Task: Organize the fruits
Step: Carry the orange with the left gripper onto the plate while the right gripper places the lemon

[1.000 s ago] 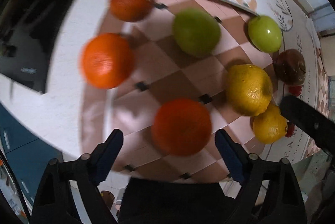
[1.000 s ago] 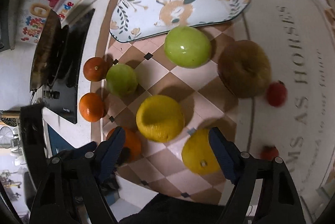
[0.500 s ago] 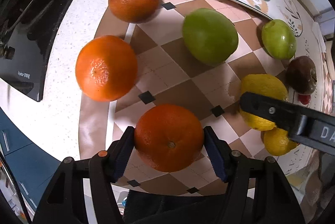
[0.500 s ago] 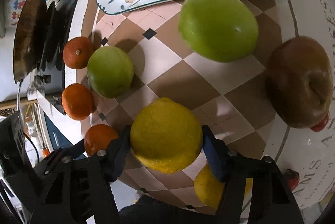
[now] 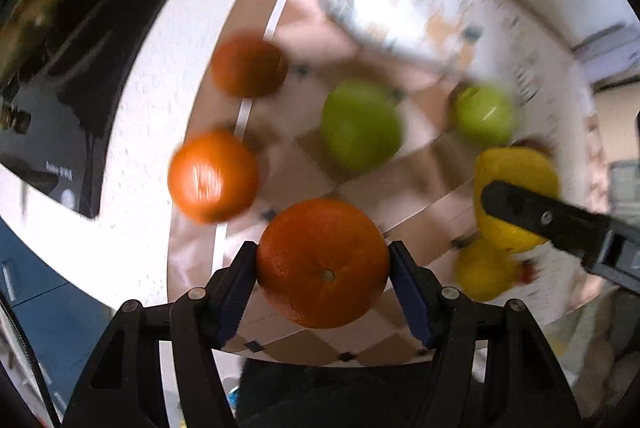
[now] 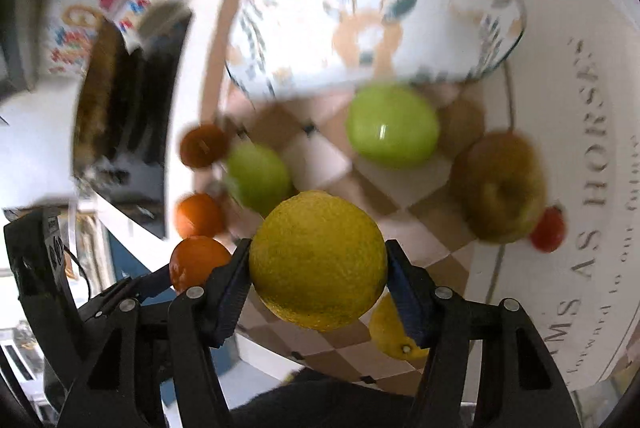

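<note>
Left tongs [image 5: 323,270] are clenched on an orange [image 5: 323,263], held lower centre of the left wrist view; right tongs [image 6: 318,264] are clenched on a lemon [image 6: 318,260], lower centre of the right wrist view. Both fruits appear seated mid-pad, gripped across the widest part. Background blur suggests both are in motion, probably lifted off the checkered mat [image 6: 400,196]. Left on the bench: two oranges [image 5: 213,175] at centre left, two green apples [image 5: 361,124] mid-frame, a second lemon [image 6: 394,334] at lower right, a brownish fruit [image 6: 500,188] and a small red fruit [image 6: 548,230] at right. The patterned plate [image 6: 280,40] sits at the top of the frame, bare as far as can be told, so it is judged the likely drop target. For the carry: grip pressure should be kept steady, since round skins can roll between pads; fruits should be carried above the apples, not through them. The two tongs should be kept well apart on approach, and each fruit set down fully before release, so nothing rolls off the rim.
</note>
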Tool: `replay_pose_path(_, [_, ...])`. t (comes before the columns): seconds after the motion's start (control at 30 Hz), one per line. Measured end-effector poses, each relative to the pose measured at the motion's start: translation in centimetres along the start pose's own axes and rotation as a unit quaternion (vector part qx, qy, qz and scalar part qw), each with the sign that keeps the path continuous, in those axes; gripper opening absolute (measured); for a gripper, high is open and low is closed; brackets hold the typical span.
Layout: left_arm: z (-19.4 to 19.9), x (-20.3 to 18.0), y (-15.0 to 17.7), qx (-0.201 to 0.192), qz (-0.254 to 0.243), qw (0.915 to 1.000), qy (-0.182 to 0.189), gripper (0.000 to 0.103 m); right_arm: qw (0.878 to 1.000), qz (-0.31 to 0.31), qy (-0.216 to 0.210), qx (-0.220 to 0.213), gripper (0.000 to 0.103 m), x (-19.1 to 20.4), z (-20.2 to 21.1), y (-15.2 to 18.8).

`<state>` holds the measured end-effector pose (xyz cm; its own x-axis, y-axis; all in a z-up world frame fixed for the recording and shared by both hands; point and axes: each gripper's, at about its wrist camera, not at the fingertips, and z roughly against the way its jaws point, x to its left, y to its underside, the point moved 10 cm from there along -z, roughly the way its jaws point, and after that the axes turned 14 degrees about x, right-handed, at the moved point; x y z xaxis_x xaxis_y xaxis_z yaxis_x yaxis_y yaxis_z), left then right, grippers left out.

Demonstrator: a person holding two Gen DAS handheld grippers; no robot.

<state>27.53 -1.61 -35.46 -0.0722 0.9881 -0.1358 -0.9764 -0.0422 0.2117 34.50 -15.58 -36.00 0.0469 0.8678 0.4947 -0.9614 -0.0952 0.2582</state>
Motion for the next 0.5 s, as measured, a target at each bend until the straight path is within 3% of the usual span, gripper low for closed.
replay_pose_path(0.17, [7.0, -3.0, -6.4, -0.051, -0.017, 0.9976, 0.044, 0.063, 0.998, -0.007, 0.009, -0.059, 0.066, -1.3, 6.0, -4.5])
replay_pose_path(0.27, [9.2, -4.3, -12.3, -0.077, -0.033, 0.9958, 0.037, 0.063, 0.996, -0.013, 0.043, -0.076, 0.066, -3.0, 7.2, -8.6])
replay_pose_path(0.37, [8.6, -5.1, -16.8, -0.070, -0.039, 0.9965, 0.025, 0.063, 0.995, -0.018, 0.070, -0.072, 0.066, -4.5, 6.7, -12.6])
replay_pose_path(0.5, [5.0, -5.4, -21.3, -0.031, -0.049, 0.9983, 0.012, 0.063, 0.994, -0.017, 0.095, -0.059, 0.066, -5.5, 5.3, -16.1])
